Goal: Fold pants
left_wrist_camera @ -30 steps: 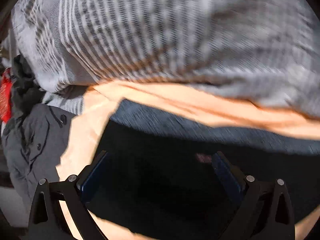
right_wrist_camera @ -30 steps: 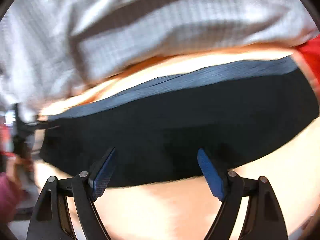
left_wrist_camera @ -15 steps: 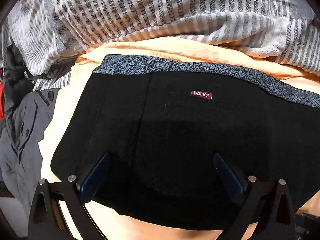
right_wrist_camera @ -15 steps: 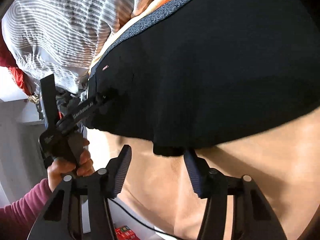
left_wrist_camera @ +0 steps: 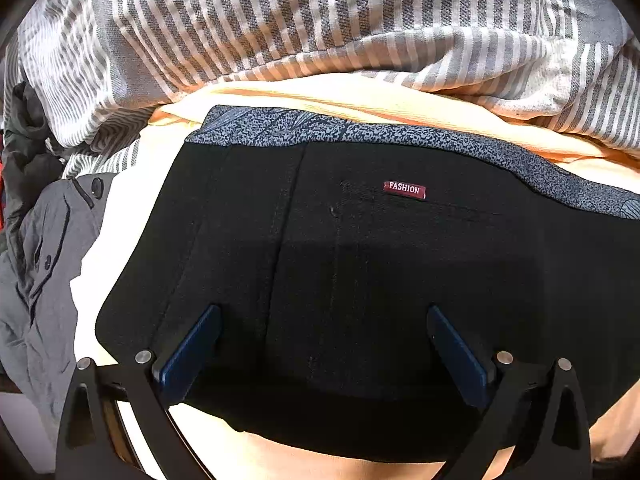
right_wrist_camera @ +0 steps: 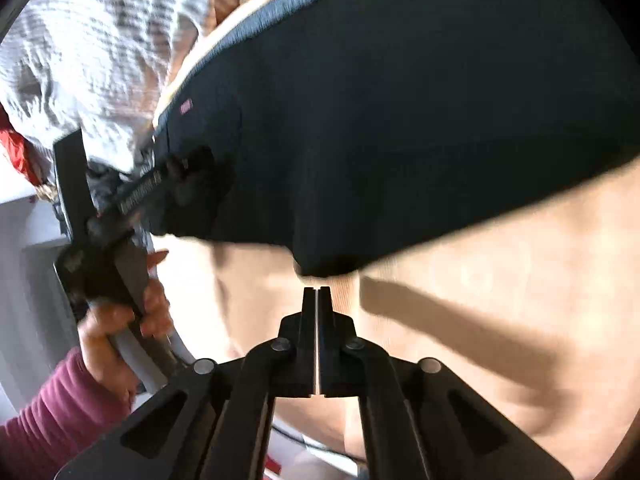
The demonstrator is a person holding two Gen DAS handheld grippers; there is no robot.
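Observation:
Black pants with a speckled grey waistband and a small red label lie flat on a peach sheet. My left gripper hovers open low over the pants, a finger on each side of a seam. In the right wrist view the pants fill the top, and my right gripper is shut with nothing between its tips, just short of a rounded lobe on the near edge. A hand in a maroon sleeve holds the left gripper at the pants' left end.
A grey-and-white striped blanket is bunched up behind the waistband. A grey buttoned garment and dark clothes are heaped at the left. The peach sheet stretches bare toward me, with a white edge at the left.
The right gripper's jaws went from wide open to shut as it dropped toward the pants' near edge. The left gripper came down over the pants, then held still.

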